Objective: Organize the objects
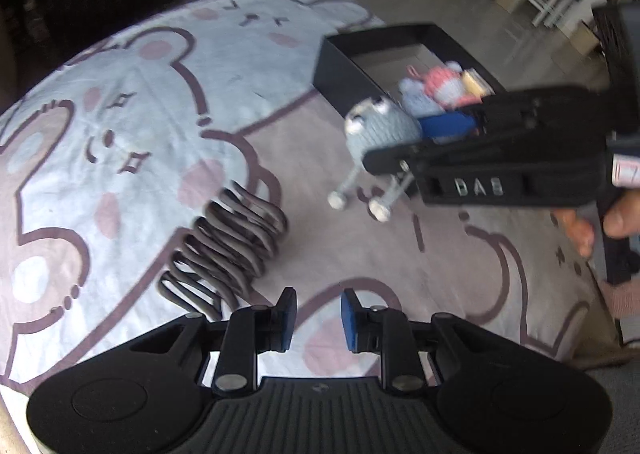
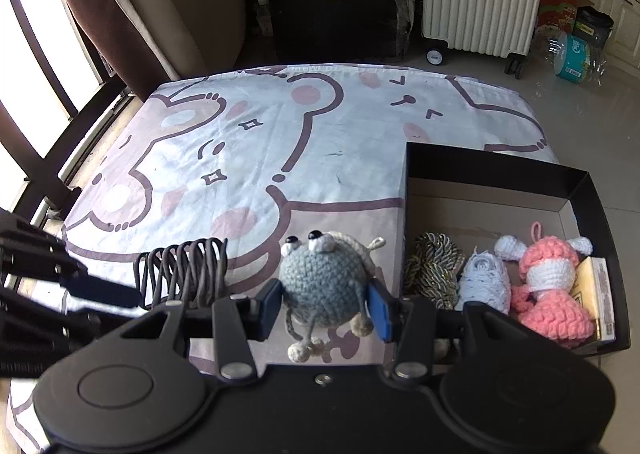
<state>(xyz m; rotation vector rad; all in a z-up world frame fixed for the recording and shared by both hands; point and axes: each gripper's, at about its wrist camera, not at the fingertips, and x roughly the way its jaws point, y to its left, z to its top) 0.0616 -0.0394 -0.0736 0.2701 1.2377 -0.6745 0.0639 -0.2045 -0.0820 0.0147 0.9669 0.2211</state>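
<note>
- Crocheted grey-blue frog toy held off the sheet between the right gripper pads; jaws partly closed, pressing its round body on both sides, legs dangling free below.
- Left wrist view shows the same toy up in the air, just beside the near wall of the black box, not over it yet.
- Box sits at the right edge of the cartoon-print sheet; already inside: olive yarn skein, pale blue yarn, pink crochet doll, a yellowish carton. Far half of the box bare.
- Judged step: carry frog over the wall and drop it in.
- Left gripper low over the sheet, jaws a small way apart, nothing between them.
- Coiled dark cord lies on the sheet just ahead and left of the left gripper's tips, likely the next pick.
- Risks: soft body could squeeze out of the pads if the grip is off-centre; hanging legs may snag the box wall if carried too low; releasing at the crowded near end could leave the frog perched on the yarn or tipping over the rim; the two grippers are close, so they could bump.
- Cord springy, may slip or uncoil from narrow jaws.
</note>
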